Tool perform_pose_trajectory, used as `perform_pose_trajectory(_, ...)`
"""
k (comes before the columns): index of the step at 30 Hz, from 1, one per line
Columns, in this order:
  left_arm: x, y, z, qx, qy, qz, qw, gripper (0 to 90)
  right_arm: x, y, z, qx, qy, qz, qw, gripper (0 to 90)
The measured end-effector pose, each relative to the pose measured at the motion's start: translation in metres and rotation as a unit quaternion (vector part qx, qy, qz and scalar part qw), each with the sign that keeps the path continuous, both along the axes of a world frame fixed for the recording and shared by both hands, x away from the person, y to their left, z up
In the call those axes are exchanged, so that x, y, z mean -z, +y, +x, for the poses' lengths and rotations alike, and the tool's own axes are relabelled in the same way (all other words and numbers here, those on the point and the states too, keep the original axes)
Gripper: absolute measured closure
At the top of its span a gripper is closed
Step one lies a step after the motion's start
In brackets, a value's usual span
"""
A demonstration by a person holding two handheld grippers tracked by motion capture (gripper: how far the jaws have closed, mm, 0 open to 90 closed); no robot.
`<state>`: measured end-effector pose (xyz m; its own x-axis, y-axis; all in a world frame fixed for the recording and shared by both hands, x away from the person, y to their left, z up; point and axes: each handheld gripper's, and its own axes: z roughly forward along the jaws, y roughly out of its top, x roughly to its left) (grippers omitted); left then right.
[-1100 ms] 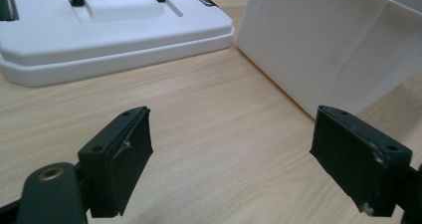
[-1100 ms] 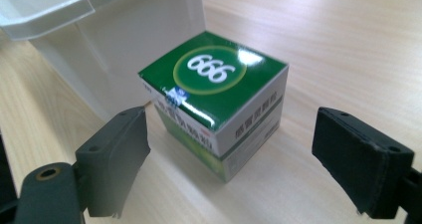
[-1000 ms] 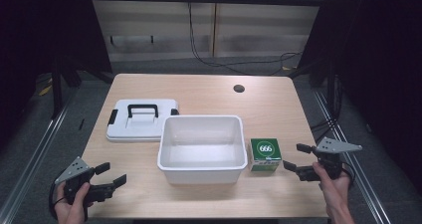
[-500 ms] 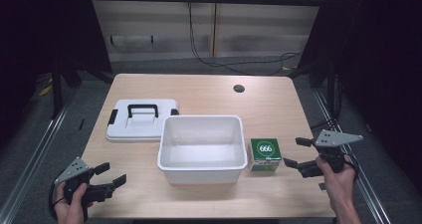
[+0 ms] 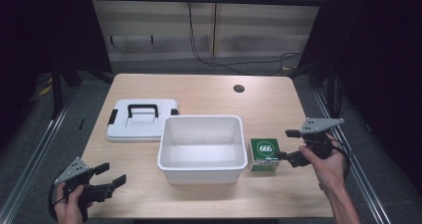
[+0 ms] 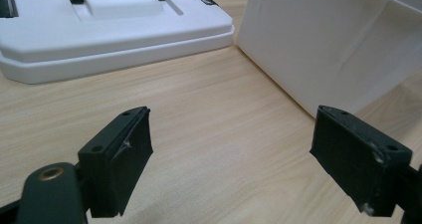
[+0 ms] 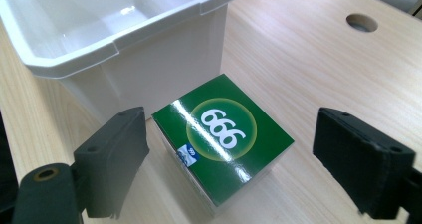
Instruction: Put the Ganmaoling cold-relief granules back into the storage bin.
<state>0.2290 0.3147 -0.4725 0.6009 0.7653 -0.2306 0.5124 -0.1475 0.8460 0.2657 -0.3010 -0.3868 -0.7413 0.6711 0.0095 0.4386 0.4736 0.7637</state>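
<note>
- Right gripper view: the right gripper point(image 7: 229, 159) holds its two black jaws wide apart, gripping nothing. The green box point(image 7: 222, 143) marked "666" lies on the table between and just ahead of the fingers point(image 7: 112, 159), nearer the left-hand jaw than the other; whether that jaw touches the box cannot be told.
- Right gripper view, farther out: beyond the box and toward the left-hand jaw stands the white bin point(image 7: 119, 40), open at the top, its near wall just beside the box. Ahead of the right-hand jaw the wooden table point(image 7: 308, 79) runs bare to a round hole point(image 7: 362, 22).
- High view: the right gripper point(image 5: 291, 145) sits just to the outer side of the green box point(image 5: 264, 153), jaws spread and pointing toward it, held by the person's right hand point(image 5: 326, 164). The box stands on the table just beside the white bin point(image 5: 203, 142), on the wall nearest this gripper.
- Left gripper view: the left gripper point(image 6: 234, 154) also has its jaws well apart, with bare tabletop between the fingers point(image 6: 119, 159). Ahead of the right-hand jaw rises the outer wall of the white bin point(image 6: 323, 45); ahead of the left-hand jaw lies the white lid point(image 6: 109, 30) with a black handle, flat on the table.
- High view: the left gripper point(image 5: 110, 176), in the person's left hand point(image 5: 69, 204), rests at the near table corner, well apart from the box, with the bin between the two grippers.
</note>
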Motion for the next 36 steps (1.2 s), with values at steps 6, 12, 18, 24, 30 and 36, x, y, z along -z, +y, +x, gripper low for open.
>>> perform_pose_trajectory(6, 0.0, -0.001, 0.0, 0.003, 0.002, 0.0, 1.0, 15.8, -0.006, 0.012, 0.008, -0.035, 0.014, -0.023, 0.999, 13.6)
perform_pose_trajectory(12, 0.0, 0.0, 0.0, 0.001, 0.0, -0.001, 1.0, 15.8, -0.016, 0.019, 0.017, -0.082, 0.039, -0.049, 0.9946, 13.5)
perform_pose_trajectory(18, 0.0, 0.0, 0.0, 0.002, -0.002, -0.002, 1.0, 15.8, -0.02, 0.031, 0.026, -0.131, 0.065, -0.088, 0.9853, 13.6)
perform_pose_trajectory(24, -0.001, 0.0, -0.001, 0.005, -0.001, -0.001, 1.0, 15.8, -0.016, 0.047, 0.031, -0.163, 0.064, -0.14, 0.9745, 13.2)
perform_pose_trajectory(30, -0.001, 0.0, -0.001, 0.005, -0.002, -0.001, 1.0, 15.8, -0.019, 0.056, 0.04, -0.184, 0.08, -0.172, 0.9645, 13.2)
perform_pose_trajectory(36, -0.001, 0.0, -0.001, 0.005, -0.001, -0.001, 1.0, 15.8, -0.019, 0.058, 0.049, -0.194, 0.086, -0.183, 0.9598, 13.2)
